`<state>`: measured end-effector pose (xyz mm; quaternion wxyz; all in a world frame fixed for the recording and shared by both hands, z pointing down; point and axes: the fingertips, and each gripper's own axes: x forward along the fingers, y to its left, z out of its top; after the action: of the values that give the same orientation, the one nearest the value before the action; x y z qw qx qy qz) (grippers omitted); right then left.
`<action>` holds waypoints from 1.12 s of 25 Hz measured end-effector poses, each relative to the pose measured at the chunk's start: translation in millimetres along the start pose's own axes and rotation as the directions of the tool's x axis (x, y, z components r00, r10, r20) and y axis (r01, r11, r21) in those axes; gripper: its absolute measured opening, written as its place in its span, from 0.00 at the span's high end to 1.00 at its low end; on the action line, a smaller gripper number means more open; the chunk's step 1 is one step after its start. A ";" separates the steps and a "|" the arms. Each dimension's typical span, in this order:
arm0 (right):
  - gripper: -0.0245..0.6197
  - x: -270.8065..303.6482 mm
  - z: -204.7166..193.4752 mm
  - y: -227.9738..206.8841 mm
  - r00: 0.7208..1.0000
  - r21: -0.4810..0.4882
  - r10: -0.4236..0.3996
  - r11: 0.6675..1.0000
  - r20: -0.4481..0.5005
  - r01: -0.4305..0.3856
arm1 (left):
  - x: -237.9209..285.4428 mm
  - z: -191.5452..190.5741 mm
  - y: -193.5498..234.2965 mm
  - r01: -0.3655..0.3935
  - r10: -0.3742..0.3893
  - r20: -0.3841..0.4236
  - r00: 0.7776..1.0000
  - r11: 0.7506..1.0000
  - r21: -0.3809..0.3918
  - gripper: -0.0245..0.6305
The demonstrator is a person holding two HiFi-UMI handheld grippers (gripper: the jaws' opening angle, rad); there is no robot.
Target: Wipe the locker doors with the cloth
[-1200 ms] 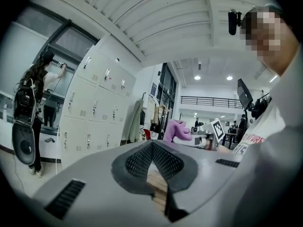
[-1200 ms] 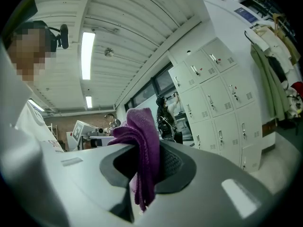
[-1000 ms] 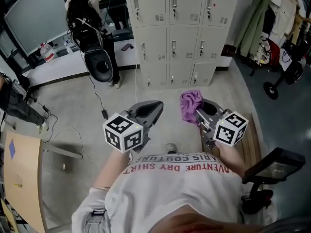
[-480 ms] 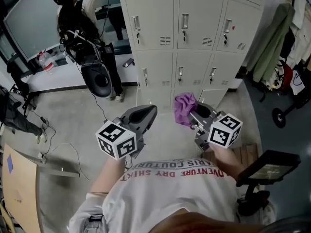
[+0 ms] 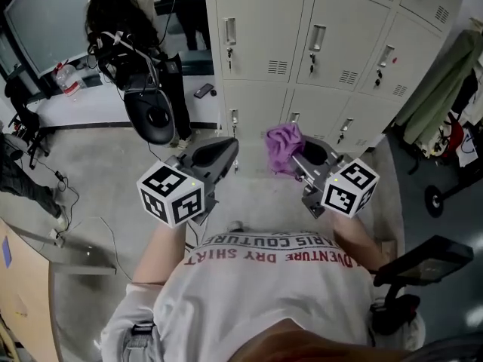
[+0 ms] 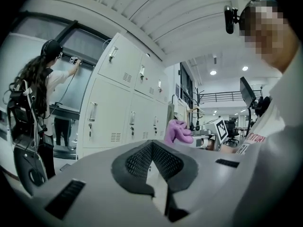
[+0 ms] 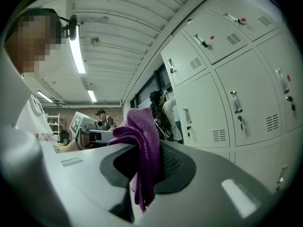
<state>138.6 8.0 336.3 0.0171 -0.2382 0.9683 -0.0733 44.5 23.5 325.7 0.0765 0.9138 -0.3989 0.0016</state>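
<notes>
A purple cloth (image 5: 281, 145) is pinched in my right gripper (image 5: 296, 159), bunched above the jaws; in the right gripper view the cloth (image 7: 142, 145) hangs down between them. My left gripper (image 5: 225, 148) is shut with nothing in it, its jaws (image 6: 150, 148) meeting at the tip. Both grippers point at the cream locker doors (image 5: 264, 29), a short way in front of them. The lockers (image 7: 222, 108) fill the right of the right gripper view and the lockers (image 6: 118, 112) stand at the left in the left gripper view.
A person with a backpack (image 5: 124, 21) stands at the lockers' left end, beside a black round bag (image 5: 149, 115). Cables (image 5: 68, 202) lie on the concrete floor at left. Coats (image 5: 445, 74) hang at right, and a black stand (image 5: 423, 262) sits near my right side.
The view has closed in on the lockers, which now loom larger. Both grippers have risen toward the doors, the right one still holding the cloth.
</notes>
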 end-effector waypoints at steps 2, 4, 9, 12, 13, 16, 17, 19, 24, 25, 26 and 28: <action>0.88 30.7 1.2 -18.3 1.000 -0.005 0.001 1.000 -0.023 -0.001 | 13.1 6.8 34.3 0.014 -0.014 0.001 1.000 1.000 -0.002 0.96; 0.88 63.4 2.0 -38.0 0.999 -0.022 -0.009 1.000 -0.050 0.008 | 26.5 13.0 71.2 0.025 -0.025 -0.008 1.000 1.000 -0.003 0.96; 0.88 141.4 24.4 -89.5 0.999 -0.015 -0.040 0.999 -0.015 0.040 | 58.3 39.1 158.8 0.038 -0.038 -0.015 0.999 0.999 0.030 0.96; 0.88 175.8 38.9 -112.5 0.996 -0.014 -0.081 0.997 0.031 0.081 | 74.3 51.2 195.9 0.073 -0.071 -0.031 0.997 0.995 0.066 0.96; 0.88 184.2 41.4 -119.6 0.994 -0.025 -0.104 0.994 0.038 0.105 | 78.8 53.1 205.4 0.085 -0.082 -0.036 0.996 0.994 0.076 0.96; 0.88 200.5 45.9 -139.3 0.986 -0.043 -0.158 0.986 0.044 0.160 | 92.4 54.0 227.5 0.111 -0.109 -0.035 0.993 0.992 0.064 0.96; 0.88 204.2 48.4 -144.6 0.985 -0.038 -0.163 0.986 0.050 0.165 | 97.8 55.6 233.8 0.116 -0.115 -0.030 0.993 0.992 0.055 0.96; 0.88 208.8 55.8 -154.9 0.983 -0.034 -0.168 0.985 0.073 0.171 | 110.2 61.9 243.5 0.124 -0.123 -0.018 0.992 0.991 0.045 0.96; 0.88 215.5 57.6 -181.2 0.980 0.020 -0.173 0.985 0.099 0.172 | 135.4 67.1 256.3 0.136 -0.136 -0.014 0.991 0.990 0.033 0.96; 0.88 219.1 56.4 -184.3 0.982 0.029 -0.165 0.986 0.090 0.163 | 138.6 67.0 258.9 0.138 -0.137 -0.017 0.990 0.990 0.027 0.96; 0.88 222.7 56.4 -186.8 0.984 0.029 -0.160 0.987 0.083 0.158 | 141.2 66.7 261.4 0.138 -0.138 -0.022 0.990 0.990 0.023 0.96; 0.88 229.0 60.9 -190.9 0.984 0.020 -0.155 0.988 0.084 0.154 | 145.0 66.5 266.8 0.136 -0.135 -0.034 0.990 0.991 0.021 0.96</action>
<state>27.5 -273.5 305.1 0.0543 -0.3155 0.9448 -0.0705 -55.0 -270.3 306.3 0.0723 0.9394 -0.3347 0.0158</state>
